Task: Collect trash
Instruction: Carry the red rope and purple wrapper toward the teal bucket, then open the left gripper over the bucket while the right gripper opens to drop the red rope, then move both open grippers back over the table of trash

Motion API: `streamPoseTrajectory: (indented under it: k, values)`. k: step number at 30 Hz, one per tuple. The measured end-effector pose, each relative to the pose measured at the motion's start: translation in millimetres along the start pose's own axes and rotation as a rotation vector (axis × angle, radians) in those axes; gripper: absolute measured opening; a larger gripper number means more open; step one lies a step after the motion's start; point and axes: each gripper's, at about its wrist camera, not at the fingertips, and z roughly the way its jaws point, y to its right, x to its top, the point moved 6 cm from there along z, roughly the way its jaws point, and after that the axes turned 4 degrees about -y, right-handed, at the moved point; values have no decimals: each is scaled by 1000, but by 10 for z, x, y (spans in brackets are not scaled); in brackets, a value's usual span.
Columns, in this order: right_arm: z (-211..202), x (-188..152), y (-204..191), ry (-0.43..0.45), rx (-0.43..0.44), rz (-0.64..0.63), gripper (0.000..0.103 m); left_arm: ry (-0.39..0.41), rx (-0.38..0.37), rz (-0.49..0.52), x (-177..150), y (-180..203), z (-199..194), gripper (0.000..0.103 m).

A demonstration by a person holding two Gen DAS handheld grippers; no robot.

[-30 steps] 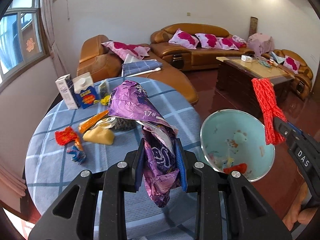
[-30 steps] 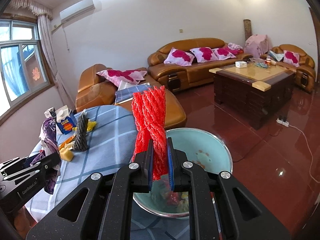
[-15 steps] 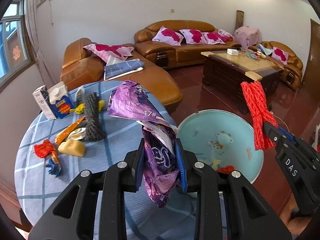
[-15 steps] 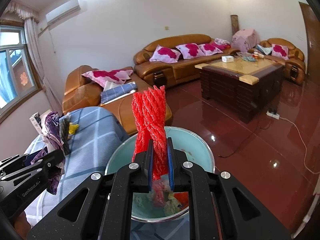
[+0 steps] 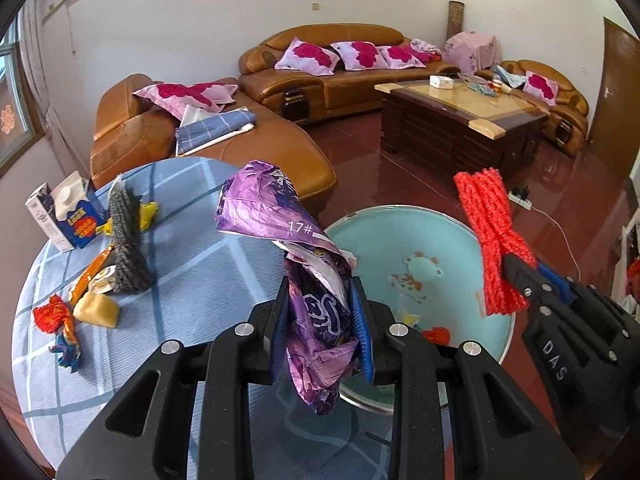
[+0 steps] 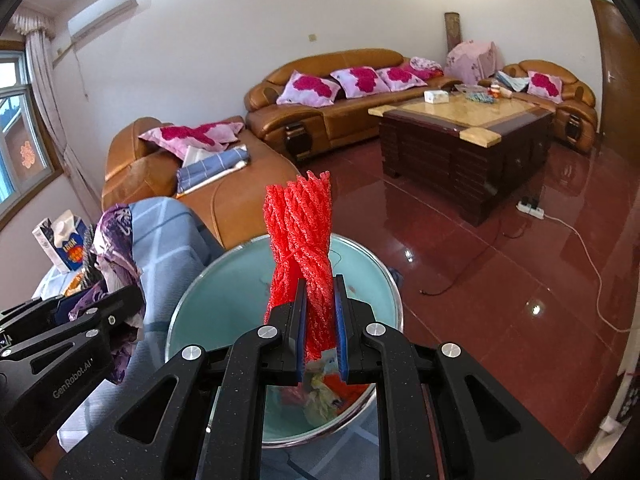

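My left gripper (image 5: 320,328) is shut on a crumpled purple wrapper (image 5: 304,264) that stands up between its pads, at the near left rim of a teal basin (image 5: 444,232). The right gripper (image 6: 319,334) is shut on a red mesh bundle (image 6: 300,232), held upright over the same basin (image 6: 224,296). Scraps of trash lie in the basin's bottom. In the left wrist view the red mesh bundle (image 5: 490,240) hangs over the basin's right side. The purple wrapper (image 6: 116,240) shows at the left of the right wrist view.
On the round table with a blue checked cloth (image 5: 192,248) lie a milk carton (image 5: 70,216), a dark brush (image 5: 126,248), a yellow lump (image 5: 98,310) and red and orange wrappers (image 5: 54,318). Brown sofas (image 5: 320,68) and a dark coffee table (image 5: 460,124) stand behind on a red floor.
Both grippers have moved right from over the table toward the basin and sunk a little, each keeping its load. The basin now lies under the red bundle and beside the purple wrapper.
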Motion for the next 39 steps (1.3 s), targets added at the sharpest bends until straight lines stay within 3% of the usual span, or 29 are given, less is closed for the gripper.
streamPoseTrajectory:
  k: [14,19,25,27,30,34,39]
  values:
    - [271,-144,102,-98,-17,12,14,-70,-30,29,-31,223,318,29]
    - [330,-187,89,-125,15,19,20,-89,-35,26,-29,273,385,34]
    - [228,-113,127,-87,4,45,26,-72,-23,18,-16,252,323,55]
    - [177,-89,149,-62,-6,56,27,-58,-20,16,-5,246,271,66]
    - [93,-34,197,-25,-18,82,40,-19,14,6,24,185,151,83]
    - [-26,28,237,31,-40,111,58,13,42,-18,32,76,2,92]
    - [-107,45,183,50,-26,97,59,23,86,-46,-9,-122,-117,93]
